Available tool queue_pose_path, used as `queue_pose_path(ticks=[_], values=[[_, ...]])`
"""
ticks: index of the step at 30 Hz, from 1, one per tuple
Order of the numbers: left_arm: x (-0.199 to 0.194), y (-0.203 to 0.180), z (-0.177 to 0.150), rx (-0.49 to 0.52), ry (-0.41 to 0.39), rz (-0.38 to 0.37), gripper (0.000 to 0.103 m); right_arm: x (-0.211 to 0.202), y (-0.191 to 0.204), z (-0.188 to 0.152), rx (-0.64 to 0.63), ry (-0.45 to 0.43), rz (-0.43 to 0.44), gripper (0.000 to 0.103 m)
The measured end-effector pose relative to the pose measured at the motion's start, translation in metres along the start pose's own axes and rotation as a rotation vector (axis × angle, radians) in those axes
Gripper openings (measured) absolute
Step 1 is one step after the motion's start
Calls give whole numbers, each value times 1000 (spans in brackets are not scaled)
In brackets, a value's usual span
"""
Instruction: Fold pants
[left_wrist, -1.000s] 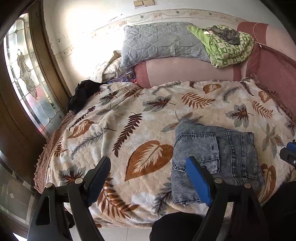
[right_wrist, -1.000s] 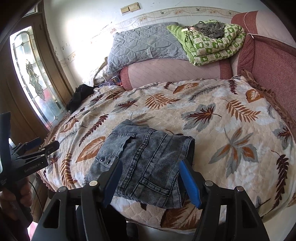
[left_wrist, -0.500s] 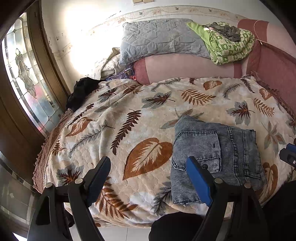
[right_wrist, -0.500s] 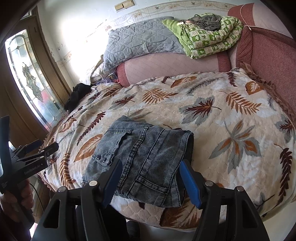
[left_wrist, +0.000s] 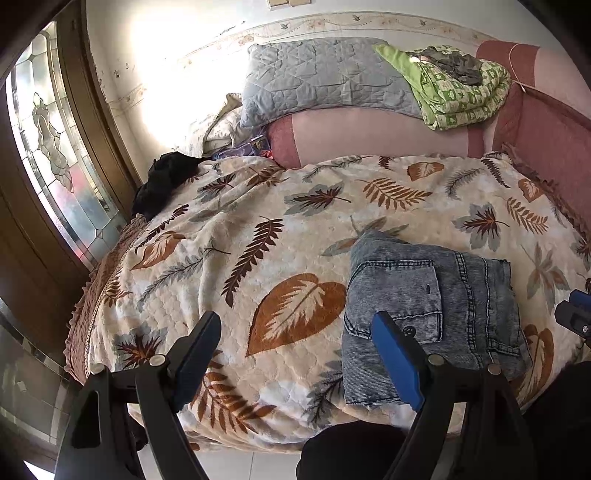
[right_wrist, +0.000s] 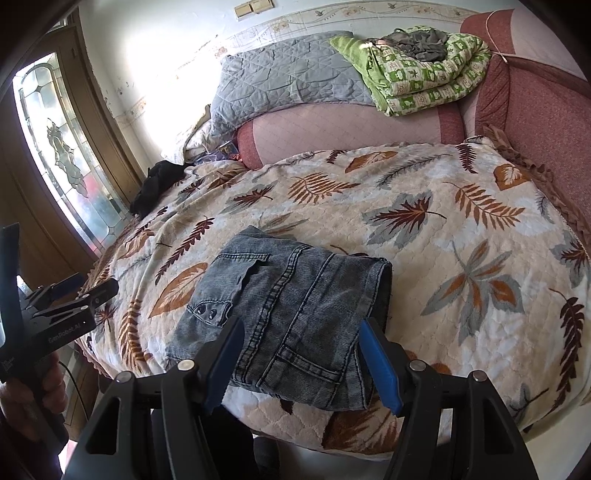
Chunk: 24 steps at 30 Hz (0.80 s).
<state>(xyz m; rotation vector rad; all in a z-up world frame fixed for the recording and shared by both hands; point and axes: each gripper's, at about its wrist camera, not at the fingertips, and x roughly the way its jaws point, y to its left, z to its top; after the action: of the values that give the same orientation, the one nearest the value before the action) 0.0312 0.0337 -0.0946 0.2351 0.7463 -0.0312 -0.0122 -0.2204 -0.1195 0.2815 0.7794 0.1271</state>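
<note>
Blue-padded jaws on my left gripper (left_wrist: 299, 354) stand wide apart and hold nothing; they hang above the near edge of the bed (left_wrist: 480, 177), over the leaf-print blanket (left_wrist: 258, 229), with the folded pants just to their right. The right-hand pad overlaps the pants' near left corner in the left wrist view, but I cannot tell whether it touches the cloth.

My right gripper (right_wrist: 301, 360) also has its jaws parted, moderately wide, with nothing clamped. Seen from the right wrist, they frame the near edge of the pants (right_wrist: 295, 306), one pad at each side, though contact cannot be judged.

The pants, grey-blue washed denim, lie folded into a compact rectangle on the blanket near the bed's front edge, a pocket and two buttons facing up.

Farther from the pants: a black garment (left_wrist: 162, 181) at the bed's far left corner, beside a stained-glass door (left_wrist: 48, 147); a grey quilted pillow (left_wrist: 325, 77) and a green patterned quilt (left_wrist: 458, 92) rest on the pink headboard cushion (left_wrist: 369, 136) behind the bed.

A hand (right_wrist: 33, 406) at the left edge of the right wrist view holds the left gripper's handle.
</note>
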Motion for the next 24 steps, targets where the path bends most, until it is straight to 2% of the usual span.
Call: queue_pose_path(ticks=[24], values=[[13, 5, -6, -17, 32, -2, 84, 14, 1, -3, -3, 39, 2, 68]])
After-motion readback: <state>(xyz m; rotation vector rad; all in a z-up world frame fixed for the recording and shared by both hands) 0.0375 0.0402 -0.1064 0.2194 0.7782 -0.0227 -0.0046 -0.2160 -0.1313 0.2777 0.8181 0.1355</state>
